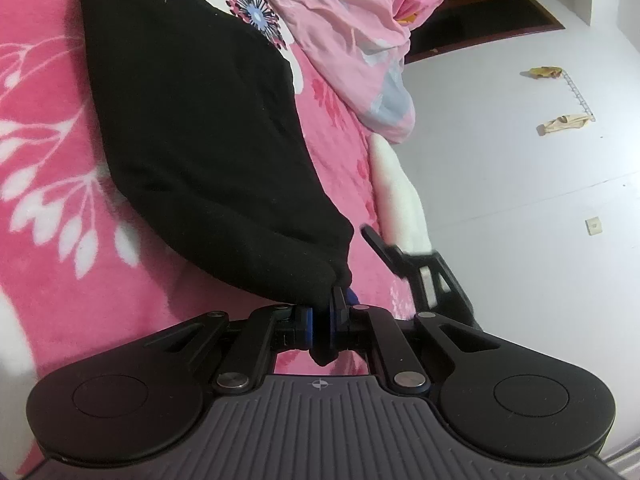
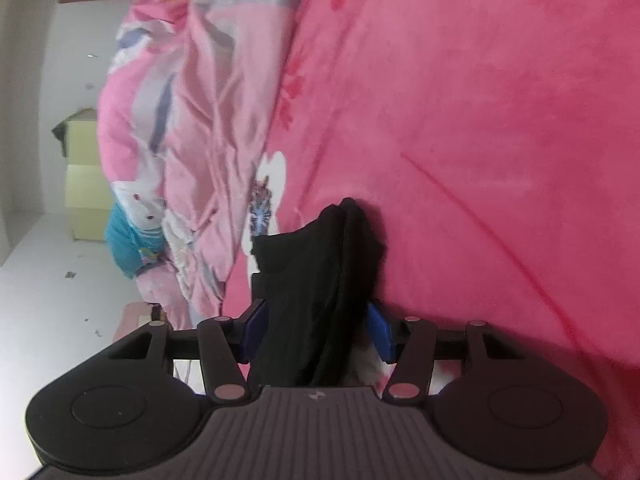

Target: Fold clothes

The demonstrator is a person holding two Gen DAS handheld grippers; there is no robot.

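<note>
Since the black garment (image 1: 192, 128) drapes soft and light, the left hand-held gripper (image 1: 326, 320) pinches its bunched corner; the right hand-held gripper (image 2: 316, 332), jaws apart, straddles another fold.

One black cloth (image 1: 192, 152) lies on the bed. There are two grippers: the left gripper (image 1: 326, 316) and the right gripper (image 2: 318, 332). Each gripper has two fingers with blue pads, so that makes four fingers in all. One pink blanket (image 1: 52, 216) with white leaves covers the bed. One crumpled pink sheet (image 1: 344, 32) sits in a heap beside it. One blue cloth (image 2: 130, 240) peeks out under the heap. On the white floor (image 1: 520, 200) there are two yellow scraps (image 1: 564, 123) and one small square bit (image 1: 593, 225). Two pale boxes (image 2: 82, 182) stand stacked by the wall.
</note>
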